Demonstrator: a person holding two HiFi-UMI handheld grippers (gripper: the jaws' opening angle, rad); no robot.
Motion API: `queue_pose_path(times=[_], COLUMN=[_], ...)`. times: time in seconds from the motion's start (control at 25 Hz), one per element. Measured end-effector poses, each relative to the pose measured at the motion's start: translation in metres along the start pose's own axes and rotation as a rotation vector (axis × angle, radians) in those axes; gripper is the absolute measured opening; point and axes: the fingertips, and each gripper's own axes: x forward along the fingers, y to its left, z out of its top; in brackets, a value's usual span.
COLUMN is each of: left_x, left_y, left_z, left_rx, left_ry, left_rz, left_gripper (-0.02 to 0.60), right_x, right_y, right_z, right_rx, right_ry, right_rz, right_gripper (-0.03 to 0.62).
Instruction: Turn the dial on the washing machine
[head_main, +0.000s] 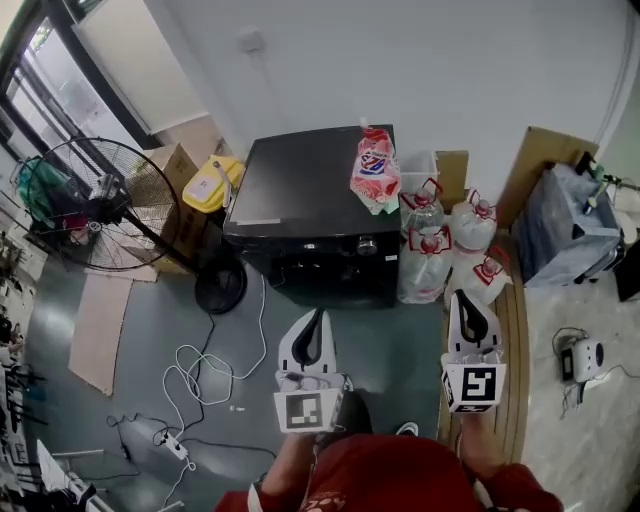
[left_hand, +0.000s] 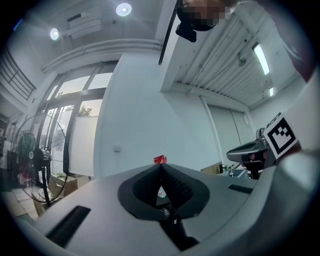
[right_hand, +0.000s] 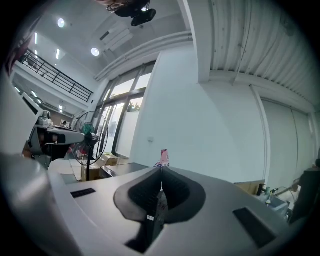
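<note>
Head view: the dial (head_main: 367, 245) sits on the front panel of the black washer (head_main: 300, 190), towards that panel's right end, and faces the person. The washer stands on the floor (head_main: 400, 350) with its back near the white wall (head_main: 400, 60). A red-and-white bag (head_main: 375, 168) stands upright on the washer's top at its right rear. A cluster of clear jugs (head_main: 437, 245) with red labels stands just beside the washer's right side.

Both grippers are well short of the washer and touch nothing. The left gripper (head_main: 317, 318) points at the washer's front, below and a little left of the dial. The right gripper (head_main: 460, 300) is further right, in line with the jugs. In the left gripper view the left gripper (left_hand: 161, 166) has its jaws closed tip to tip with nothing between them, and the red top of the bag shows just above the tips. In the right gripper view the right gripper (right_hand: 161, 170) is likewise closed and empty, with the bag rising just past its tips.

A standing fan (head_main: 95, 205) is at the left of the washer, its round base beside the washer's front left corner. A yellow container (head_main: 212, 183) lies by the washer's left rear. A white cable (head_main: 215, 365) trails in loops over the floor at the left of the left gripper.
</note>
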Motion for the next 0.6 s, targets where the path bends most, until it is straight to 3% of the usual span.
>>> queue_pose_path(times=[0.6], left_x=[0.08], left_y=[0.179], left_z=[-0.037], left_rx=[-0.043], left_ry=[-0.004], left_rz=[-0.059], left_gripper=[0.009], right_x=[0.155], right_y=[0.123], right_z=[0.014], right_rx=[-0.046], right_ry=[0.041], right_rz=[-0.046], right_gripper=[0.009])
